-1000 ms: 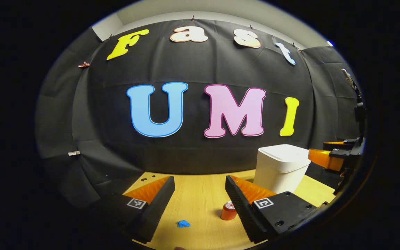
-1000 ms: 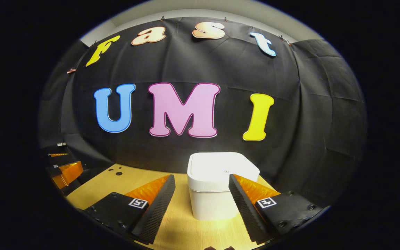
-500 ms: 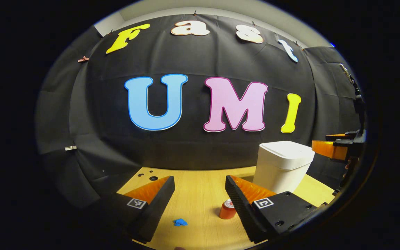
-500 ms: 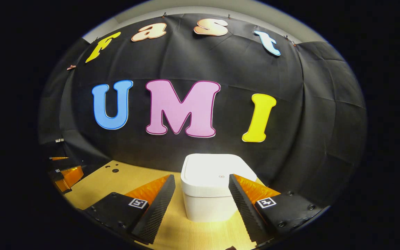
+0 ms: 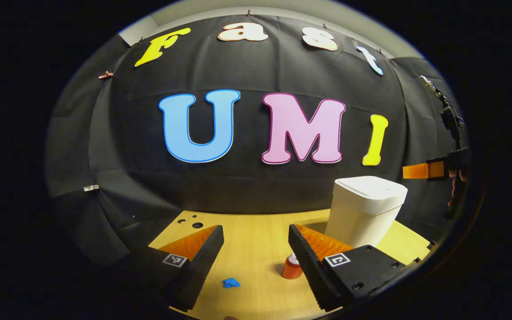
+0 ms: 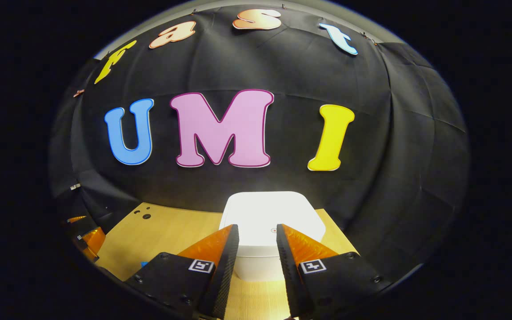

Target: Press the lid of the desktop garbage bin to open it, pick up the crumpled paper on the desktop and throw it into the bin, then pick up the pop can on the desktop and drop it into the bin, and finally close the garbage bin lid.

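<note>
The white bin stands at the table's right with its lid down. In the right gripper view, the bin lies straight ahead and just below my right gripper. That gripper's fingers are drawn close with a gap left and nothing between them; it hovers over the lid's near edge. The orange pop can stands upright beside my left gripper's right finger. A small blue crumpled paper lies on the wood between the fingers of my left gripper, which is open and held above the table.
The wooden table has a few small holes near its far left corner. Black cloth closes off the back and sides. The right gripper's finger shows at the far right above the bin. The left gripper sits at the lower left.
My right gripper's fingers have narrowed, and it has risen and moved forward over the bin's lid. The left gripper has shifted only slightly.
</note>
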`<action>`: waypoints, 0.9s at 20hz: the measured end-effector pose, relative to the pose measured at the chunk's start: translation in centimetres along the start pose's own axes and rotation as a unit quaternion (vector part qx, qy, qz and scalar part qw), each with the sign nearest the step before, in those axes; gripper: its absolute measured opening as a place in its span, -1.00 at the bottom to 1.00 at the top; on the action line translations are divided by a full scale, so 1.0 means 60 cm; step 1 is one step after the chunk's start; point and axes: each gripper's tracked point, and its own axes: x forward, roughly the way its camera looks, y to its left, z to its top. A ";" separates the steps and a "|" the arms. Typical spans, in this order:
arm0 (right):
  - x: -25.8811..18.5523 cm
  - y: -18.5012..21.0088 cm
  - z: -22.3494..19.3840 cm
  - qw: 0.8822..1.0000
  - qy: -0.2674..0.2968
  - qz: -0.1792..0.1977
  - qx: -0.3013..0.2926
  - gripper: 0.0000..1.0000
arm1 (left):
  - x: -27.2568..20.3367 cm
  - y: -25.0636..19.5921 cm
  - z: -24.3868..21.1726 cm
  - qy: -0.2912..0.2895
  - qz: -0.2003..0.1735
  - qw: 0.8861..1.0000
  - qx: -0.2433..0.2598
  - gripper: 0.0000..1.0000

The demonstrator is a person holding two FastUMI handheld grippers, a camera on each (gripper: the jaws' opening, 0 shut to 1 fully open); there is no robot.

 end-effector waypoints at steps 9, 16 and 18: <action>0.049 -0.005 -0.020 0.997 0.064 0.028 -0.029 -0.43 | -0.006 0.003 0.009 -0.006 0.012 1.000 0.017 0.92; 0.077 -0.003 -0.019 0.995 0.084 0.047 -0.019 -0.72 | -0.012 0.002 0.010 -0.009 0.012 1.000 0.023 0.92; 0.082 -0.008 -0.022 0.994 0.096 0.048 -0.026 -0.87 | -0.013 0.004 0.006 -0.004 0.015 1.000 0.018 0.92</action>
